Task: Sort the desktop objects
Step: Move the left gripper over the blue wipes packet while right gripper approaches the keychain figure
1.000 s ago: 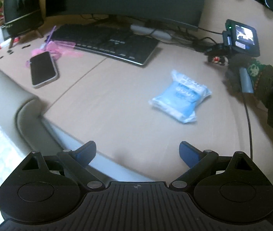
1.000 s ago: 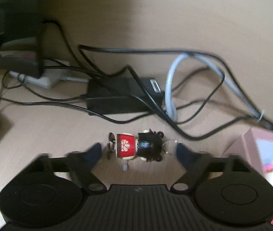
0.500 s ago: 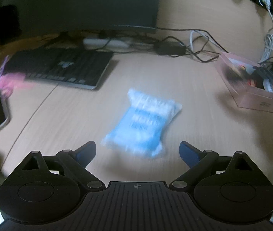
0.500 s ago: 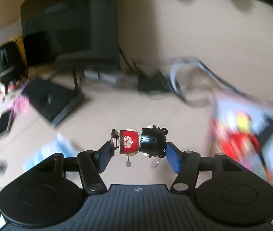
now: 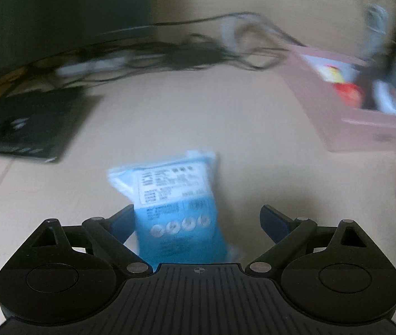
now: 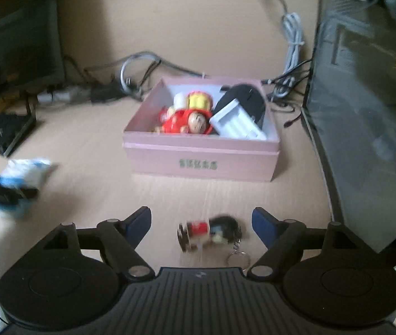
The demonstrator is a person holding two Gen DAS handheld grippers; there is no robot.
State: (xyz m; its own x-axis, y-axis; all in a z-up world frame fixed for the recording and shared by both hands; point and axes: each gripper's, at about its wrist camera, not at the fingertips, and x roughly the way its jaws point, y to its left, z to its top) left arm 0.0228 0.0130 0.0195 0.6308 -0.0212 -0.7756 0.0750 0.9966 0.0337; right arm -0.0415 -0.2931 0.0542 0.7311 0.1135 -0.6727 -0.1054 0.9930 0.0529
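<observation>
A blue and white tissue pack (image 5: 175, 209) lies on the desk between the fingers of my open left gripper (image 5: 198, 219), nearer the left finger; whether it touches is unclear. It also shows blurred in the right wrist view (image 6: 22, 178). My right gripper (image 6: 201, 220) is open, and a small red and black figure keychain (image 6: 209, 231) lies on the desk between its fingers, apart from both. A pink box (image 6: 203, 162) stands beyond it, holding a red and yellow doll (image 6: 189, 117), a white item and a black item. The box shows at right in the left wrist view (image 5: 346, 117).
A black keyboard (image 5: 27, 122) lies at the left. A tangle of cables and a power brick (image 6: 105, 92) lie along the back wall. A dark glass-sided case (image 6: 365, 117) stands at the right. A monitor (image 6: 13, 36) stands at the back left.
My right gripper opened and let go of the keychain figure, which now lies on the desk before the pink box. My left gripper moved forward until the tissue pack sits between its fingers.
</observation>
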